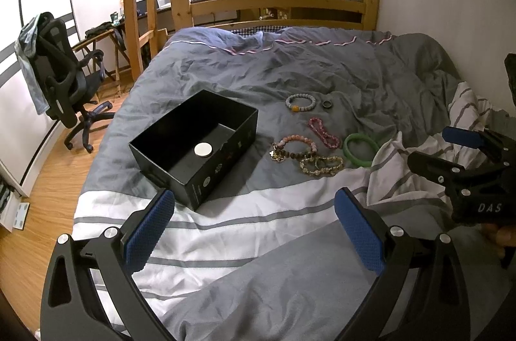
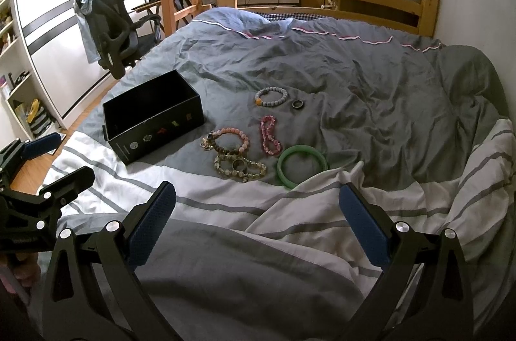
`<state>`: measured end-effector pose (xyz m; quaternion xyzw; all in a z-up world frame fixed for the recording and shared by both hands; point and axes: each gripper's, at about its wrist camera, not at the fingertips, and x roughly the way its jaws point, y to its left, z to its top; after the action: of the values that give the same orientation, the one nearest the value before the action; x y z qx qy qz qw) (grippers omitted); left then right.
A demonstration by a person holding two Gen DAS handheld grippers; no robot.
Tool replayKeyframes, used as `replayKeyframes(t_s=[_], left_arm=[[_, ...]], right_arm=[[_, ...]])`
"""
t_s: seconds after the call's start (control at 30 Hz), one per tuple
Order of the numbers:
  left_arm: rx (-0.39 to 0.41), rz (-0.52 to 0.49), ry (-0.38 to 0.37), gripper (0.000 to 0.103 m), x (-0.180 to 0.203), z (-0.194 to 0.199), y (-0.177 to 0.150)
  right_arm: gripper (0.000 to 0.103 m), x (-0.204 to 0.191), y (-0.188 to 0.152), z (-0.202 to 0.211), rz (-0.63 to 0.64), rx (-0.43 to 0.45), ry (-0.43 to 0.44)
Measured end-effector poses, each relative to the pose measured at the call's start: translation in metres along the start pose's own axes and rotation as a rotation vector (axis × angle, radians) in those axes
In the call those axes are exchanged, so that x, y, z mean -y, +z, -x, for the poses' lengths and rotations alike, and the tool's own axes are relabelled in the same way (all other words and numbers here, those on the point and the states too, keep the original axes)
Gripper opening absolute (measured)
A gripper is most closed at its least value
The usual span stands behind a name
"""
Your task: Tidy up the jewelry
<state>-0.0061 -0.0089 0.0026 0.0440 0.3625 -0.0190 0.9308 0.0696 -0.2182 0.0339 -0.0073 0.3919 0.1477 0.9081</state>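
An open black box lies on the grey duvet with a white disc inside. To its right lie a grey bead bracelet, a dark ring, a pink bead bracelet, a peach bead bracelet, a gold bead bracelet and a green bangle. My left gripper is open and empty, short of the box. My right gripper is open and empty, short of the bangle.
The duvet has a white striped part bunched at the right. A wooden bed frame and ladder stand at the far end. An office chair stands on the wooden floor to the left.
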Motion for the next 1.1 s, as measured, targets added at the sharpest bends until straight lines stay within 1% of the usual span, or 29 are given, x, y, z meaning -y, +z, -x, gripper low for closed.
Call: replayKeyframes(t_s=[1.1], left_arm=[[-0.007, -0.001, -0.001, 0.097, 0.0056, -0.0025, -0.0015]], right_arm=[[0.1, 0.001, 0.0, -0.0003, -0.003, -0.002, 0.003]])
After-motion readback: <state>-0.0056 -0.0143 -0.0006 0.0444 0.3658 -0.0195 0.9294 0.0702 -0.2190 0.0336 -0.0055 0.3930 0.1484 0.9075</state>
